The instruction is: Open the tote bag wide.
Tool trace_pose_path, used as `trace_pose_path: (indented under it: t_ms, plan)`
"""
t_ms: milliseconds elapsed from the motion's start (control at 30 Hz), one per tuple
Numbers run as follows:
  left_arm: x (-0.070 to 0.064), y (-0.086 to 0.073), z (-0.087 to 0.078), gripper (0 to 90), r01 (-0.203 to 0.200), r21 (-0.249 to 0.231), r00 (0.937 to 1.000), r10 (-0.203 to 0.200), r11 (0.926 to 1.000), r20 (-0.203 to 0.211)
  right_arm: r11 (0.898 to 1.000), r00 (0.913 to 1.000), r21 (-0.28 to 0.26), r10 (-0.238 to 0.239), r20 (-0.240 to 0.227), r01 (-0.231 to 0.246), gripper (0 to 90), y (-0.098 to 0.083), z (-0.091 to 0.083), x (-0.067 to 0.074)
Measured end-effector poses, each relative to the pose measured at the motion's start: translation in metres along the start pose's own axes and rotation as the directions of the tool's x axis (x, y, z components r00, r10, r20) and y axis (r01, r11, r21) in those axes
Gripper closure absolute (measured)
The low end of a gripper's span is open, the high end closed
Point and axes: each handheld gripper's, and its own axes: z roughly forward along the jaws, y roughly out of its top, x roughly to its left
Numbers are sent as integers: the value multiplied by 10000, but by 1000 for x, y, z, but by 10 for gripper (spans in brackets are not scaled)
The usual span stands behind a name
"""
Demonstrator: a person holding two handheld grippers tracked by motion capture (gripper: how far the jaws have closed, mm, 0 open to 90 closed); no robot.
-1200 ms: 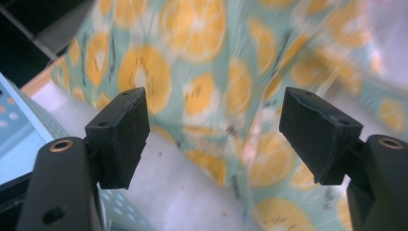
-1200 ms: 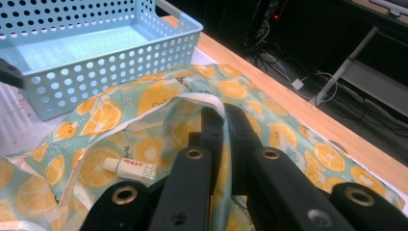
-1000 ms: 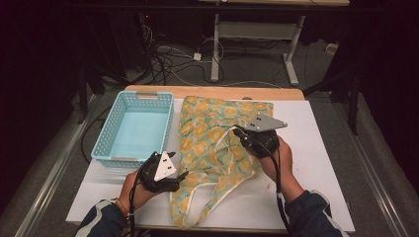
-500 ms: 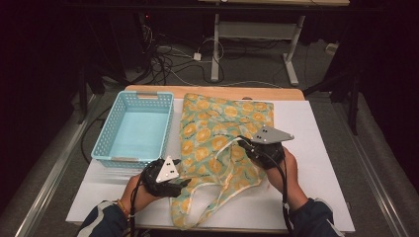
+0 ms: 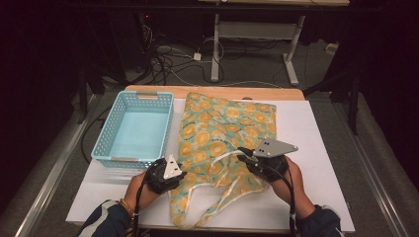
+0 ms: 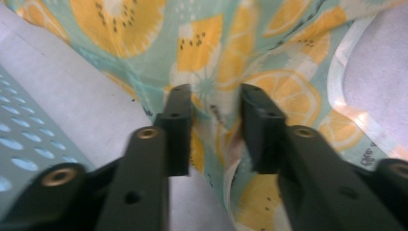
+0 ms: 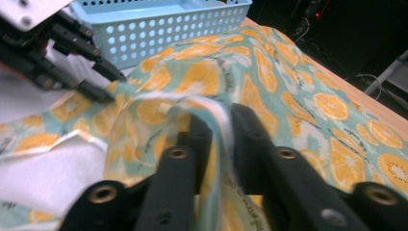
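The right claw (image 7: pixel 219 127) is clamped narrow on a raised fold of the orange-print garment (image 5: pixel 225 133), with a white-trimmed edge pinched between its black jaws and lifted off the surface. In the high view this claw (image 5: pixel 245 154) sits at the garment's right side, near its lower half, and a loop of pale trim arches up from it toward the left. The left claw (image 6: pixel 216 130) stands partly open, its jaws straddling the garment's left edge where the cloth bunches; fabric lies between them, but a clear gap remains, so it has no grip yet. In the high view it (image 5: pixel 179 174) sits at the cloth's lower left, just beside the near corner of the blue basket (image 5: pixel 106 143).

The garment lies spread on white paper (image 5: pixel 316 148) covering the tabletop (image 5: pixel 237 92), its upper half flat and its lower half rumpled, with a strap trailing toward the near edge. The basket stands empty just left of it.

The main risk, as I judge it, is an uneven lift: with one side held and the other loose, pulling could drag the cloth askew or slip the thin trim from the right jaws. If the left claw closes on too little fabric, it may catch the edge alone and lose it. The trailing strap could also snag or slide over the tabletop's near edge.
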Motion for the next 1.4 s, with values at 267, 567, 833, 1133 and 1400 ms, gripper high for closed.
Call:
trace_pose_path:
  t_ms: [267,567,833,1133,1400]
  plan:
    - [3,-1,-11,810,-37,-176,9999,39,9998,132,9968,9970,413,-675,-380,690,522,-19,-14,10]
    - [12,-7,-24,837,207,-500,9998,-203,9985,75,9895,9920,906,-1064,-684,1124,303,-56,-30,18]
    - [23,-25,-37,836,723,-794,9974,-720,9942,63,9714,9851,1650,-1651,-477,1708,220,-86,-14,21]
    - [23,-25,-35,836,626,-882,9980,-612,9941,179,9631,9904,2379,-1080,-866,1258,175,-103,6,10]
    - [20,-26,-30,833,537,-689,9982,-516,9962,320,9689,9899,2242,-803,-1172,1051,664,-104,9,4]
